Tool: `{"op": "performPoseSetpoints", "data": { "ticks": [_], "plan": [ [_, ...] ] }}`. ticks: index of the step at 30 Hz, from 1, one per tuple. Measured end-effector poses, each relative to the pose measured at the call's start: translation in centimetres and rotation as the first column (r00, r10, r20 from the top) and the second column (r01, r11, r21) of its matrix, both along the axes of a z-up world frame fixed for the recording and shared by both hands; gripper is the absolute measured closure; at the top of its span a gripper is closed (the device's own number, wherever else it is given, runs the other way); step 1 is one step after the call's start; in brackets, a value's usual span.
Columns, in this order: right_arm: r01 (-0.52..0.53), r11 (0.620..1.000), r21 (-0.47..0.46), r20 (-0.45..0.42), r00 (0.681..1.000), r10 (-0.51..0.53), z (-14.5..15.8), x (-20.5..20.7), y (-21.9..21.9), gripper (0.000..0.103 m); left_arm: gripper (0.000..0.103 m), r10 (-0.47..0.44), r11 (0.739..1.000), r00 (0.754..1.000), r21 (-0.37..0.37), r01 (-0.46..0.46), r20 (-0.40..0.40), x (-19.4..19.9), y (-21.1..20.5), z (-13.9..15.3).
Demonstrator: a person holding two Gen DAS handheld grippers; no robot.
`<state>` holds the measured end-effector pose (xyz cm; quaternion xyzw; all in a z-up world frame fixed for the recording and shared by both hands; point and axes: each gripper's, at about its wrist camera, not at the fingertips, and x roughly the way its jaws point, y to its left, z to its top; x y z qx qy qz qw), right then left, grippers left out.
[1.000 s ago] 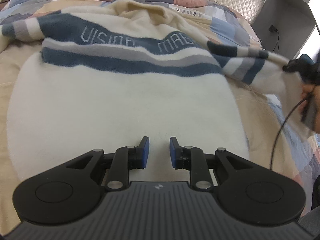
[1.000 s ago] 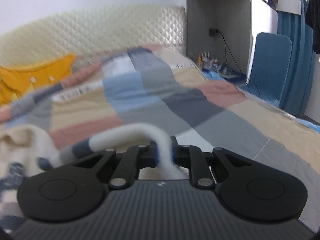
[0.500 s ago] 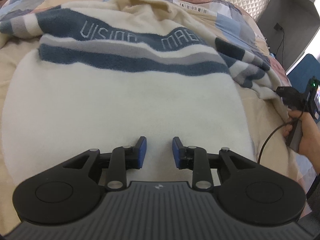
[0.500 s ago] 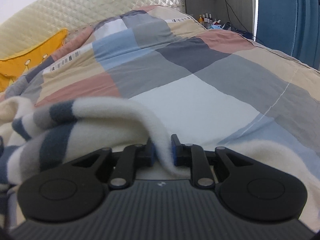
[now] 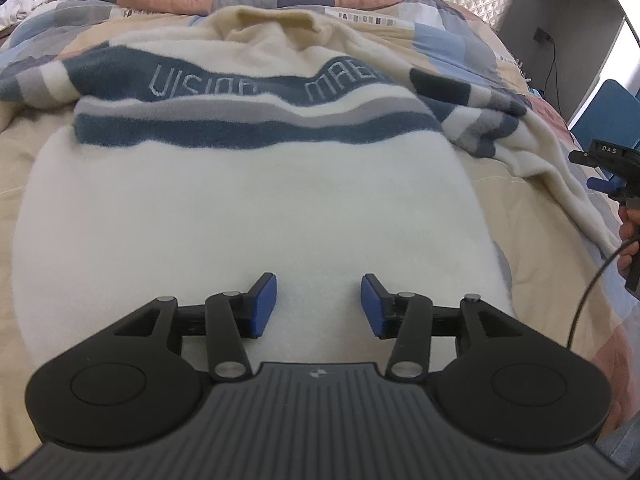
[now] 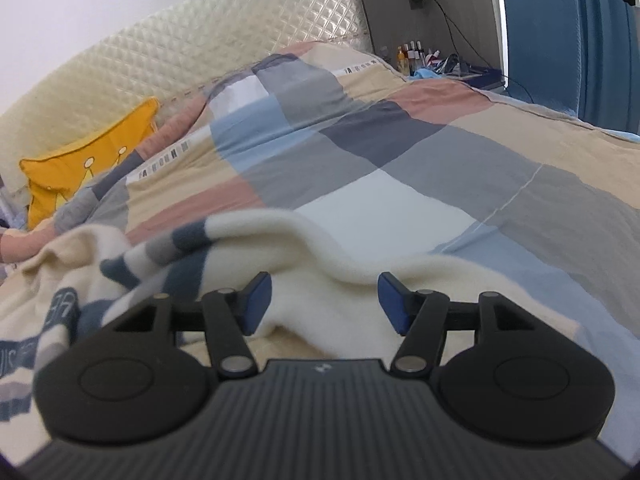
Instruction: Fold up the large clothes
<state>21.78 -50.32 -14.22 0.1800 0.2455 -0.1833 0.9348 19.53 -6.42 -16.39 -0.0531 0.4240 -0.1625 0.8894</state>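
fuzzy cream sweater (image 5: pixel 256 208) | navy-grey stripes | both grippers gaping, empty

A yellow cushion (image 6: pixel 86 168) leans against the quilted headboard (image 6: pixel 208 56). A patchwork duvet (image 6: pixel 420 152) spreads below the headboard; a blue chair (image 6: pixel 540 36) stands right of it.

Cream sweater (image 5: pixel 256 208), navy-grey stripes, spread on bed
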Motion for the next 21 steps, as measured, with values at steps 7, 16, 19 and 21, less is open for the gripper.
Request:
{"op": "performPoseSetpoints", "data": {
  "ticks": [7, 16, 19, 21],
  "plan": [
    [0.14, 0.938, 0.318, -0.074, 0.99, -0.122, -0.7, -3.0, -1.4, 0.042, 0.05, 0.028, 0.998, 0.999, -0.06, -0.029, -0.018, -0.2, 1.1, 0.3],
    [0.408, 0.727, 0.552, -0.182, 0.91, -0.372, -4.7, -7.1, -5.6, 0.04, 0.047, 0.036, 0.995, 0.999, -0.091, -0.038, -0.026, -0.1, 1.3, 0.4],
    [0.362, 0.58, 0.729, -0.112, 0.9, -0.421, -6.6, -8.0, -5.9, 0.04, 0.047, 0.038, 0.994, 0.999, -0.101, -0.041, -0.034, 0.0, 1.3, 0.2],
    [0.349, 0.551, 0.758, -0.087, 0.892, -0.444, -7.1, -7.9, -5.9, 0.04, 0.046, 0.039, 0.994, 0.999, -0.098, -0.042, -0.032, 0.1, 1.3, 0.1]
  ]
}}
